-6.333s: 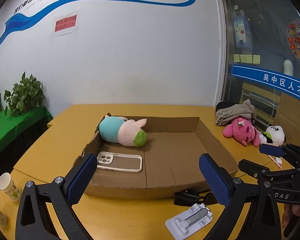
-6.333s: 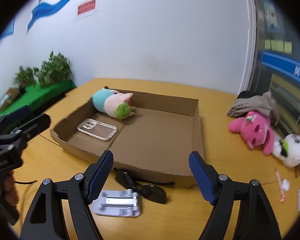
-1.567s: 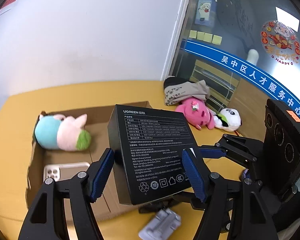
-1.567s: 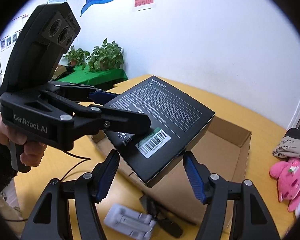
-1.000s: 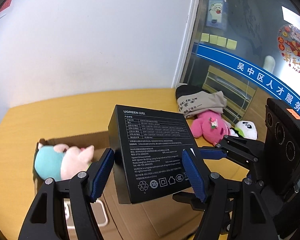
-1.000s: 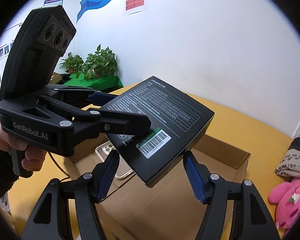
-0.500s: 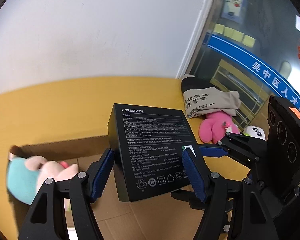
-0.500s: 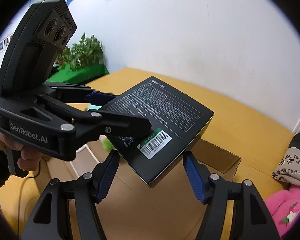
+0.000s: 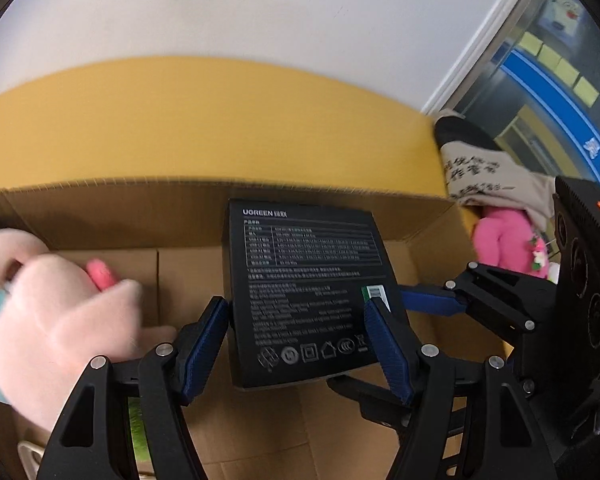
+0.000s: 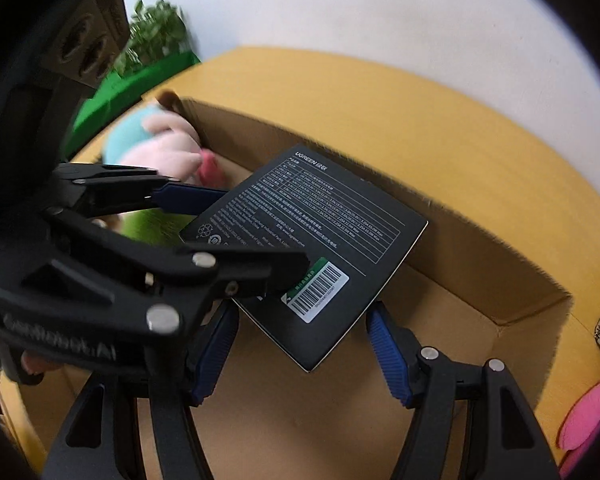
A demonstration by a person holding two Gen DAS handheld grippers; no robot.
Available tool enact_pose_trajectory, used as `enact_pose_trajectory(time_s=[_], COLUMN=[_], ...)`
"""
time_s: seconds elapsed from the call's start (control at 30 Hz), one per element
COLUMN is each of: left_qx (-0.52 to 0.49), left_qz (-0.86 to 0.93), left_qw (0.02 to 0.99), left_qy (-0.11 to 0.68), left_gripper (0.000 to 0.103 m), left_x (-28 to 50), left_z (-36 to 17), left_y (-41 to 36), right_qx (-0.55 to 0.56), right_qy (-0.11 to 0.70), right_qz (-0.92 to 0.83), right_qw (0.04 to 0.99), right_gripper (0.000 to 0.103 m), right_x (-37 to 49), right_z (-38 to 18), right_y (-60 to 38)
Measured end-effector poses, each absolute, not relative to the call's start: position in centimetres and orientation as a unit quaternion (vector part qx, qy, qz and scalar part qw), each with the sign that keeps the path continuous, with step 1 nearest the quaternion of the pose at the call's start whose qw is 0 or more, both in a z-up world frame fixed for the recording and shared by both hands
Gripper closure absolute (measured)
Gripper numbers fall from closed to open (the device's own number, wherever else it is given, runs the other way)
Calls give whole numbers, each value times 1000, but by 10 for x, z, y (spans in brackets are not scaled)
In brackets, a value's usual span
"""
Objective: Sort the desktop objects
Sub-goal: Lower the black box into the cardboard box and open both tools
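**Desk and room, with black box held over the cardboard tray**

Desk [image 9: 220,112]: yellow-orange top, plain and smooth, reaching back to a white wall [image 9: 260,8]. Far edge curved by the lens.

Cardboard tray [image 10: 480,248]: wide, shallow, brown corrugated walls, lying flat on the desk. Bare floor with fold seams showing.

Black box [image 9: 304,292]: flat, printed with white text and a barcode label. Held in the air above the tray floor, near the tray's back wall, printed face up and slightly tilted.

Left gripper [image 9: 300,344]: blue fingers [image 9: 204,344] pinching the box across its near edge, one pad on each side.

Right gripper [image 10: 300,352]: blue fingers [image 10: 388,356] set on either side of a box corner; from the left wrist view one pad lies against the box's right edge. Grip appears closed on the box.

Plush toy [image 9: 56,320]: pink and teal with a green patch, lying inside the tray at its left end. Blurred.

Phone case [image 9: 30,454]: pale rim only, at the tray's near left corner, mostly hidden.

Pink plush [image 9: 504,240]: on the desk beyond the tray's right wall, beside folded printed cloth [image 9: 488,176].

Room: glass partition [image 9: 552,92] at right with a blue band and yellow sticky notes; potted plant [image 10: 156,36] on a green-covered surface at left.
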State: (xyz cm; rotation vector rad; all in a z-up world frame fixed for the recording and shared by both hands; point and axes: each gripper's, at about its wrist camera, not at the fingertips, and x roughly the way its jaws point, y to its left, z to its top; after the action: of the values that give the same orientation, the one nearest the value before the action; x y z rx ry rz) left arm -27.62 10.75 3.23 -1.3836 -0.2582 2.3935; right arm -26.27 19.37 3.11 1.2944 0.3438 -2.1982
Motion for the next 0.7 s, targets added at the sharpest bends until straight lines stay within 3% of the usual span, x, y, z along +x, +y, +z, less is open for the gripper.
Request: enact_pose_trajectory(time_s=[0.33,0.47,0.63,0.7], left_qx=[-501,-449,-326,-279], left_qz=[847,882,937,952], left_qw=[170,138,116,120], left_qy=[-55,-46,-48,-41], left_gripper=[31,30,0,0], left_x=[-278,-255,-175,-131], left_z=[16,50,118,141], left_y=[125,105,74,63], right_qx=[510,493,443,414], right_qy=[159,165,193,203], right_qz=[-815,-830,-863,-879], right_qw=[226,203,146,124], right_gripper=[37,25,20,18], right_x=[-260,-235,-173,-129], right_z=[1,15,48,69], right_y=[188,195,204,200])
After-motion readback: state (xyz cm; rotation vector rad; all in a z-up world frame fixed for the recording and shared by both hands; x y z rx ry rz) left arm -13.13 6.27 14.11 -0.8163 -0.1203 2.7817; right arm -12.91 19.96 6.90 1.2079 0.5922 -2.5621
